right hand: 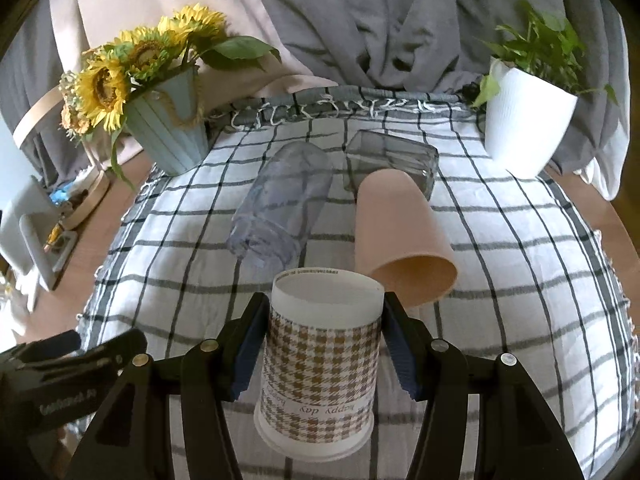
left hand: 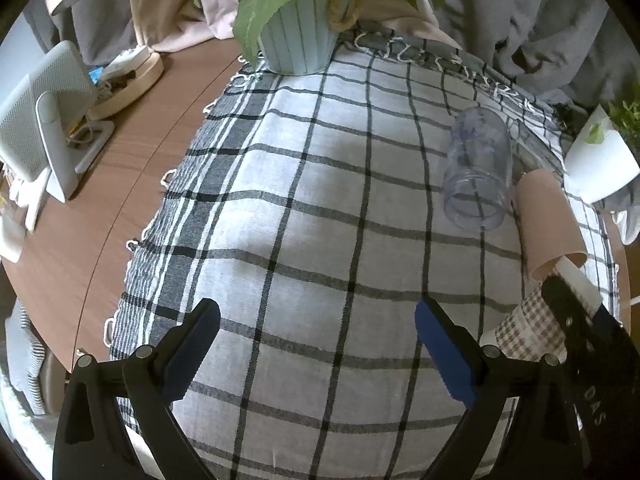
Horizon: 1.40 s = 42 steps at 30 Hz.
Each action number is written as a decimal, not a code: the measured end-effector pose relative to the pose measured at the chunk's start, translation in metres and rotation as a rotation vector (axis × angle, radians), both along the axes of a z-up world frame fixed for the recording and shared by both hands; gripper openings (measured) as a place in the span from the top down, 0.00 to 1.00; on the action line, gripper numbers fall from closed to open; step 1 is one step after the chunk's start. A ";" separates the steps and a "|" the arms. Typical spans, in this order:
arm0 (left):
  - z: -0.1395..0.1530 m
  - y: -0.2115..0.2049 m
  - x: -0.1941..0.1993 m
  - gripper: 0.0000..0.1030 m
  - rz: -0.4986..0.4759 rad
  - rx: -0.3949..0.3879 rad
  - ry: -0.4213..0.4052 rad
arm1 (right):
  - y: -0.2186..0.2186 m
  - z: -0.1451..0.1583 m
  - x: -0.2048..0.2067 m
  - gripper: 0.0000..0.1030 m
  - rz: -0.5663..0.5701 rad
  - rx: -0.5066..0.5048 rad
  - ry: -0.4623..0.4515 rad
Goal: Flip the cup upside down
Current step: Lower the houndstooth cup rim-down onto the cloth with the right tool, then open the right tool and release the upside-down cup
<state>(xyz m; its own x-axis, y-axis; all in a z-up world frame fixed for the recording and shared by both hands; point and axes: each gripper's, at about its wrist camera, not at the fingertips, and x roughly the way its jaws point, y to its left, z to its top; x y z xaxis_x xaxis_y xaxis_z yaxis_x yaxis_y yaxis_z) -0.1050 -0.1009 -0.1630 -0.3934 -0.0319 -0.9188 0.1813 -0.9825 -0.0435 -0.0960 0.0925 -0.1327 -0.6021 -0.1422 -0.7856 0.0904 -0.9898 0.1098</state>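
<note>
Cup, left wrist view: I see the houndstooth cup [left hand: 528, 332] at the far right, beside my idle left gripper [left hand: 316, 356], fingers wide apart and empty.
Cup, right wrist view: my right gripper [right hand: 322, 344] clamps it inverted, rim towards the plaid cloth [right hand: 500, 280].
Risk: I judge thin walls could buckle, or it lands tilted against the pink cup [right hand: 400, 232].
Surroundings: clear tumbler [right hand: 280, 204], sunflower pot [right hand: 172, 140].

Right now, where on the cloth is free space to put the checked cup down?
Bare cloth lies left of the clear cup, between the blue pot and the open left tool. It is crowded ahead of the checked cup: clear cup, pink cup and grey glass lie close together.
</note>
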 end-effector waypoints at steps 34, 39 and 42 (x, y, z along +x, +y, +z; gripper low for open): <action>0.047 0.009 0.053 0.02 -0.142 -0.152 0.119 | 0.008 0.047 0.068 0.18 -0.031 0.008 -0.060; 0.072 0.017 0.073 0.01 -0.180 -0.154 0.189 | 0.014 0.078 0.089 0.15 -0.049 0.035 0.009; 0.090 0.019 0.084 0.01 -0.198 -0.141 0.239 | 0.018 0.096 0.102 0.15 -0.053 0.037 0.053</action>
<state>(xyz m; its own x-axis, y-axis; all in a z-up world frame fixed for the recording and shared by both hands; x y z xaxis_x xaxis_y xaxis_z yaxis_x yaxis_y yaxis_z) -0.0213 -0.0817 -0.0728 -0.6085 -0.0536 -0.7917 -0.0125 -0.9969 0.0770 0.0055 0.1103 -0.0365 -0.6493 -0.0800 -0.7563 0.0421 -0.9967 0.0693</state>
